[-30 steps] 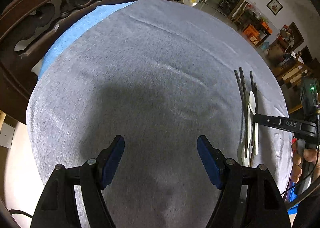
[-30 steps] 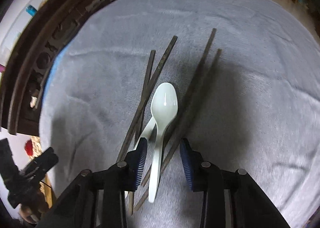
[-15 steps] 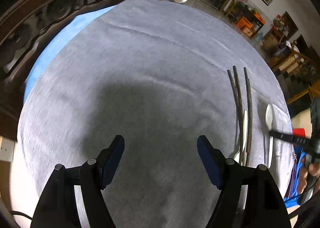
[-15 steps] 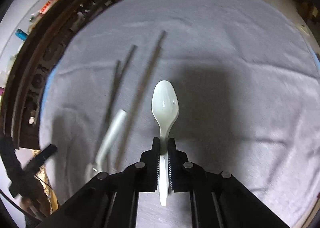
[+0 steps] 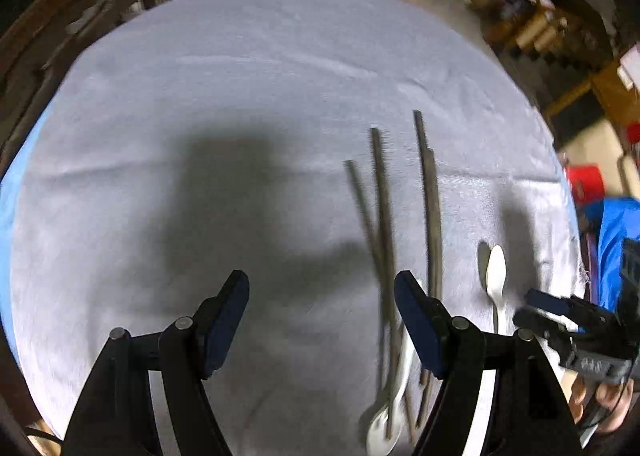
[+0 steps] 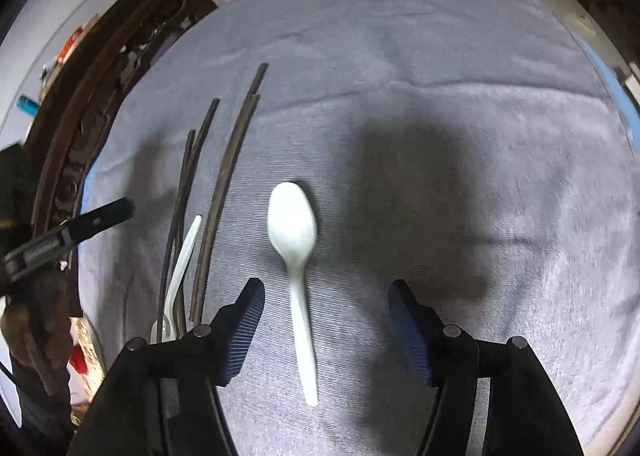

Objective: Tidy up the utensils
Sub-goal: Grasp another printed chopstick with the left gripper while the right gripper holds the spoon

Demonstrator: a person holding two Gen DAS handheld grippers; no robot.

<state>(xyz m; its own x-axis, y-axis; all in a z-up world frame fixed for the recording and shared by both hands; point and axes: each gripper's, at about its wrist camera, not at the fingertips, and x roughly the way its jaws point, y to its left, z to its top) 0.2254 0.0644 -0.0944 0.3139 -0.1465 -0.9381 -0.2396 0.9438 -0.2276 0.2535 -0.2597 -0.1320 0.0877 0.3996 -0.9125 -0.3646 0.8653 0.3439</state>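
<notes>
Sorting step in hand, judging by layout: white spoon point(image 6: 294, 240) lying alone on the grey cloth of the tabletop point(image 6: 460, 55), bowl pointing away, handle running back between the wide-spread fingers of the right hand-held gripper point(image 6: 326, 330) — not gripping anything, nothing touching the pads. Sitting just beside the dark chopsticks point(image 6: 224, 191) but apart from them.

Left hand-held gripper point(image 5: 322, 320) also gaping, holding nothing, hovering over bare cloth just left of the chopstick bundle. Four dark sticks there, roughly parallel, some crossing at the near end, lying over a second white spoon point(image 5: 394, 396) — bowl end poking out near the bottom edge, handle threading under the sticks.

Next move probably: pulling that second spoon out from under the sticks and laying it beside the first. Calling for a low, narrow pinch on the thin handle without dragging the chopsticks; then squaring the sticks into pairs.

Containers: none showing in either view, no tray or holder — everything lying flat on the cloth
</notes>
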